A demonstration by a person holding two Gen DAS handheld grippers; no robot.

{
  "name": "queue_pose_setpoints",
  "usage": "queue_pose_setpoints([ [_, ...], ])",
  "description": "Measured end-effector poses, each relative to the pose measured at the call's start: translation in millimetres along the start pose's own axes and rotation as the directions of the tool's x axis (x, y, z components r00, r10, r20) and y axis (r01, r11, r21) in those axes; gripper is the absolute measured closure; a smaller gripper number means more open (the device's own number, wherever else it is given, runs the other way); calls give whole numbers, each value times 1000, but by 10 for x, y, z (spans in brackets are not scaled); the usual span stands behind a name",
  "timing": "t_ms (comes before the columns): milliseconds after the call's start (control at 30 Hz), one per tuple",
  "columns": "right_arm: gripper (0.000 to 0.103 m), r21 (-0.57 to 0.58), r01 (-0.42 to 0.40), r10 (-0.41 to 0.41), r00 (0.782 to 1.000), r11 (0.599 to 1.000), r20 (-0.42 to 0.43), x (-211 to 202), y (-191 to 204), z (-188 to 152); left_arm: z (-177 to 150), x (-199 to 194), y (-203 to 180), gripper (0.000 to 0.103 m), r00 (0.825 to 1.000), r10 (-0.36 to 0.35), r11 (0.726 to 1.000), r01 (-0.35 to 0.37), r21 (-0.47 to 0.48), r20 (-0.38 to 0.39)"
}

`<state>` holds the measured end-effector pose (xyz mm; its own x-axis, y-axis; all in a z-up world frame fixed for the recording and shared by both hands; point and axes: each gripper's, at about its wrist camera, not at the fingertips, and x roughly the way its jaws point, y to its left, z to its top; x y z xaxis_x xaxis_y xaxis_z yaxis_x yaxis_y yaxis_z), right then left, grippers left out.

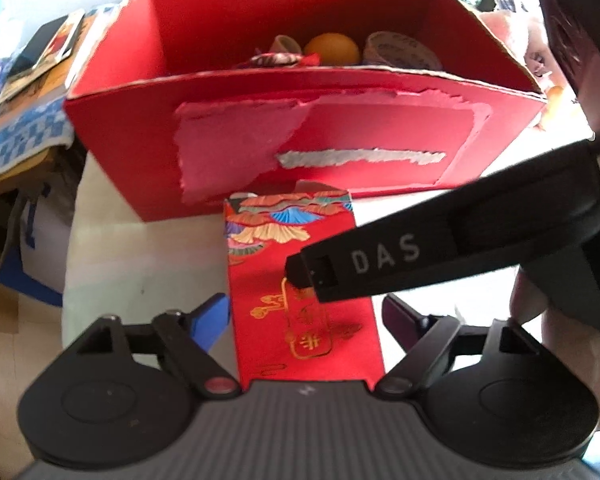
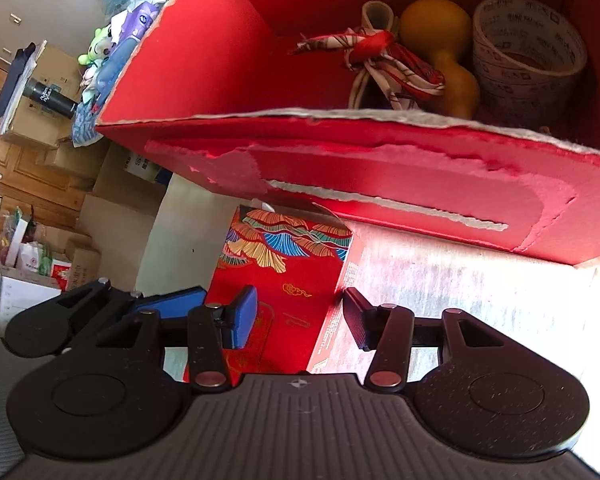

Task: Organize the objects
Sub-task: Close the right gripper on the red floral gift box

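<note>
Two sets of tongs hover low over a white table point(image 2: 440, 280), both aimed at a red envelope point(image 1: 300, 300) lying flat just in front of a torn red box point(image 1: 300, 128). The left tongs point(image 1: 304, 320) stand wide apart, straddling the envelope without touching it. The right tongs point(image 2: 296, 316), also spread apart, reach in from the side, one black finger point(image 1: 380, 264) crossing above the envelope. Inside the box sit a tape roll point(image 2: 528, 52), a gourd point(image 2: 440, 48) and a knotted ribbon point(image 2: 384, 56).

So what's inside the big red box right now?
Inside the red box: a tape roll, a yellow gourd, and a red-and-white patterned ribbon bundle. The front wall hides the box floor and anything lower.
</note>
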<state>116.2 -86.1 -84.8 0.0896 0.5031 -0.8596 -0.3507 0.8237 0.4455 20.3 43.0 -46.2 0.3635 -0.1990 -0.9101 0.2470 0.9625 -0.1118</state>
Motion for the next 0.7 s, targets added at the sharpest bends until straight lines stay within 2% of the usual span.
queue_pose_setpoints([
  [133, 48, 17, -28, 29, 999, 999, -18, 25, -42, -2, 4, 113, 35, 13, 1000, -12, 1000, 11, -15, -20],
  [233, 43, 25, -41, 41, 999, 999, -12, 36, -41, -21, -2, 153, 10, 19, 1000, 13, 1000, -13, 1, -23],
  [500, 46, 57, -63, 63, 998, 996, -7, -19, -127, -58, 46, 186, -77, 20, 998, 43, 999, -42, 23, -43],
  [700, 48, 88, -62, 61, 998, 994, 10, -162, -268, -96, 128, 195, -285, 20, 997, 48, 997, -44, 58, -66],
])
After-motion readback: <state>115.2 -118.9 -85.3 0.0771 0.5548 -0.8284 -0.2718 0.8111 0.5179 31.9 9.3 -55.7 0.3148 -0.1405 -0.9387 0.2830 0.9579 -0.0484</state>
